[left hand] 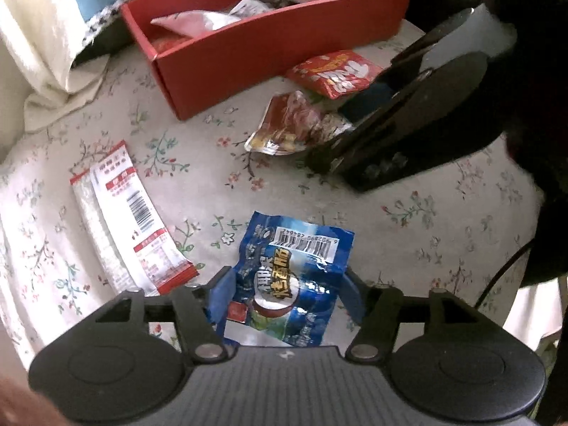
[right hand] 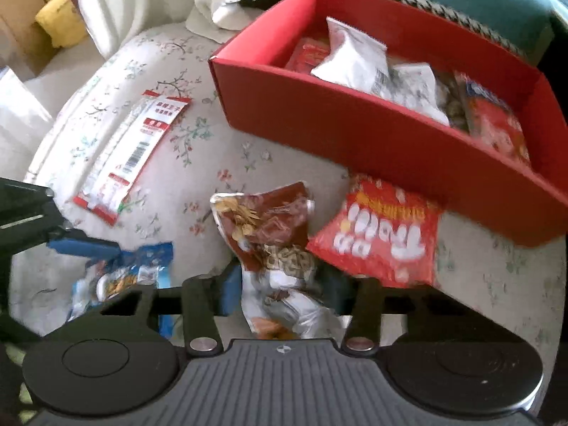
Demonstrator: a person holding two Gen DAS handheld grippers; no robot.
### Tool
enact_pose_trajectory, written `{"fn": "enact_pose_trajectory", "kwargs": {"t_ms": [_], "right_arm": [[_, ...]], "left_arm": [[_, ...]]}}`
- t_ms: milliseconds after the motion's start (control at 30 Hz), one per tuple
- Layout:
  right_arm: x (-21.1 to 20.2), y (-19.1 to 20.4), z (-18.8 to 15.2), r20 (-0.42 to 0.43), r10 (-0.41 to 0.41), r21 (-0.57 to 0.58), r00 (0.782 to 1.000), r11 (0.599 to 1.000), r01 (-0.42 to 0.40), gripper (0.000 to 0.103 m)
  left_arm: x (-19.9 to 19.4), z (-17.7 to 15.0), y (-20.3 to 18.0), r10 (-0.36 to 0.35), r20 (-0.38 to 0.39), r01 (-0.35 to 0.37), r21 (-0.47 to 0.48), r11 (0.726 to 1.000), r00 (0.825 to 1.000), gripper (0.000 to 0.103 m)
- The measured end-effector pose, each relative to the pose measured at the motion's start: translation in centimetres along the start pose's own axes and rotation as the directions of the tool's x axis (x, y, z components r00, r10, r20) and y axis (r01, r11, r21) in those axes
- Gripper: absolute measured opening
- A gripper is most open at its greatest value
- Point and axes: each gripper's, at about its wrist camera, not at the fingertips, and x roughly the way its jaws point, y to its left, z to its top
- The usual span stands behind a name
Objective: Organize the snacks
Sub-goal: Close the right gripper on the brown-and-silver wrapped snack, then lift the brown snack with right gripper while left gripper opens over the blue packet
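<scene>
Two tongs are down over the floral cloth (left hand: 426, 213), and the red box (right hand: 355, 135) is our marker: stiff, matte card, straight walls, open top, sharp corners. Inside it are crinkled white packets (right hand: 355, 56) heaped at the middle, with glossy red wrappers at either end.

Just beside the box's front wall lies a puffy red bag (right hand: 383, 238) with bold white lettering and a shiny film. Next to that bag, a little further out from the box, is the brown seed packet (right hand: 269, 227), crumpled foil with a clear patch showing seeds. The right tongs (right hand: 282, 284) are clamped on its lower half, pads pinching the creased film.

Further from the box again, the blue packet (left hand: 294, 269) lies flat on the cloth, wrinkled and glossy, barcode end towards the box. The left tongs (left hand: 287, 277) stand apart, one blue pad on each side, and the packet's edges reach both pads. Whether they press on it, I cannot tell.

Well off the box's left corner lies a long white-and-red sachet (left hand: 131, 220), flat and narrow, barcode up. Between that sachet and the box's front wall the cloth is bare, soft and lightly rumpled. The box's near rim stands unobstructed.
</scene>
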Motion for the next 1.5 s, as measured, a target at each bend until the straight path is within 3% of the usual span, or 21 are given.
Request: {"fn": "enact_pose_trajectory", "kwargs": {"t_ms": [200,333,400,533,633,667,900,1167,1267,1433,1467,1500], "right_arm": [[-1.5,1.5,-3.2,-0.052,0.034,-0.039,0.998,0.999,-0.036,0.054],[-1.1,1.6,-2.8,-0.042,-0.039,-0.059,0.998,0.998,0.036,0.058],[-0.4,2.1,-2.3,-0.054,-0.063,-0.097,0.997,0.994,0.058,0.075],[0.0,2.3,-2.4,-0.031,-0.078,-0.117,0.996,0.99,0.074,0.08],[-0.5,2.0,-2.7,-0.017,-0.082,-0.1,0.997,0.992,0.08,0.065],[-0.7,1.9,-2.9,-0.019,-0.075,-0.099,0.997,0.992,0.073,0.053],[-1.9,1.5,-4.0,-0.003,0.0,-0.029,1.0,1.0,0.0,0.052],[-4.6,0.2,-4.3,0.095,-0.016,0.055,0.995,0.998,0.011,0.052],[-6.0,0.2,-4.5,0.129,-0.014,0.063,0.992,0.998,0.005,0.052],[-6.6,-0.5,-4.2,0.174,0.02,0.08,0.984,0.996,-0.034,0.052],[-6.3,-0.8,-4.3,0.173,0.028,0.092,0.984,0.995,-0.044,0.052],[-5.9,-1.1,-4.3,0.164,0.03,0.108,0.986,0.993,-0.048,0.052]], "left_arm": [[-1.4,-1.3,-0.5,-0.026,0.013,0.026,0.008,1.0,1.0,0.042],[-1.1,-1.1,-0.3,-0.033,0.006,0.033,0.0,0.999,0.999,0.043],[-0.9,-0.9,-0.5,-0.031,0.006,0.031,0.013,0.999,0.999,0.046],[-0.2,-0.1,-0.6,0.008,0.016,-0.008,0.016,1.0,1.0,0.05],[0.1,0.1,-0.7,0.016,0.014,-0.016,0.015,1.0,1.0,0.05],[0.0,0.0,-0.9,0.024,0.019,-0.024,0.028,0.999,1.0,0.05],[-1.2,0.0,-1.3,0.001,0.052,-0.002,0.015,1.0,0.999,0.034],[-2.1,-0.2,-1.3,0.011,0.077,-0.006,-0.065,0.998,0.997,0.021],[-2.8,-0.2,-2.1,0.04,0.085,-0.036,-0.046,0.998,0.996,0.014],[-1.2,-0.6,-1.8,0.032,0.065,-0.03,-0.043,0.999,0.997,0.021],[-1.3,-0.8,-1.5,0.038,0.087,-0.034,-0.046,0.998,0.995,0.025],[-1.4,-0.7,-1.1,0.05,0.083,-0.046,-0.055,0.997,0.995,0.042]]}}
